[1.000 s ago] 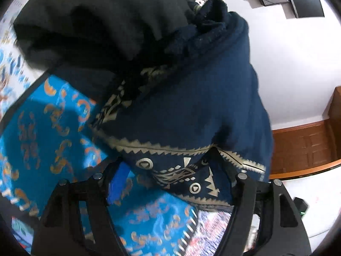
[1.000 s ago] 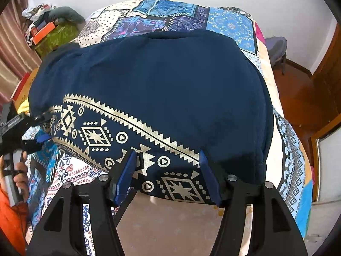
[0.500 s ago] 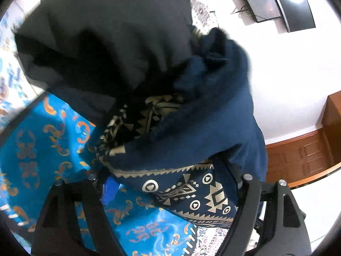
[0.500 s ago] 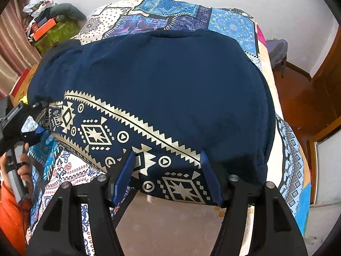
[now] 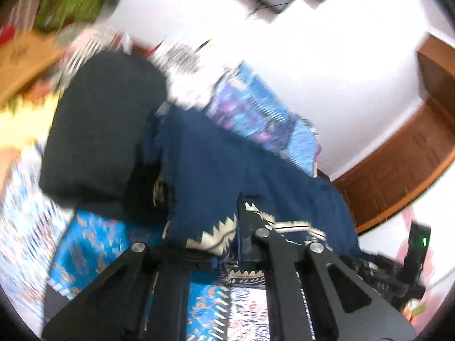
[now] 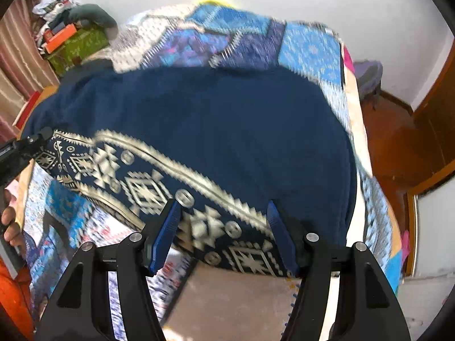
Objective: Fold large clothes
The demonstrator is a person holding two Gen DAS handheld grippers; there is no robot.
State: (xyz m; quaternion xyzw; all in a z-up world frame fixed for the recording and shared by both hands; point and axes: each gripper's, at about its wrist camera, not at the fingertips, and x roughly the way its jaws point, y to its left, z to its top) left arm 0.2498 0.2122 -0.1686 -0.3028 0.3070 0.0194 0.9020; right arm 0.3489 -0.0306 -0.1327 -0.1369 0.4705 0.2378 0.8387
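Left tongs [image 5: 237,244] have just snapped together, pinching the navy garment's [image 6: 227,130] patterned hem; right tongs [image 6: 224,233] straddle it half-spread, readying a fold.

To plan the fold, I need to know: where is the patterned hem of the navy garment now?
In the right wrist view, the patterned hem runs along the navy garment's near edge, from the left gripper to the right gripper.

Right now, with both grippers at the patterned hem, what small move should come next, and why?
Probably carry the hem away toward the garment's far edge. The left gripper has just closed on the hem's corner, the right gripper straddles it, and the navy garment lies spread on the bed.
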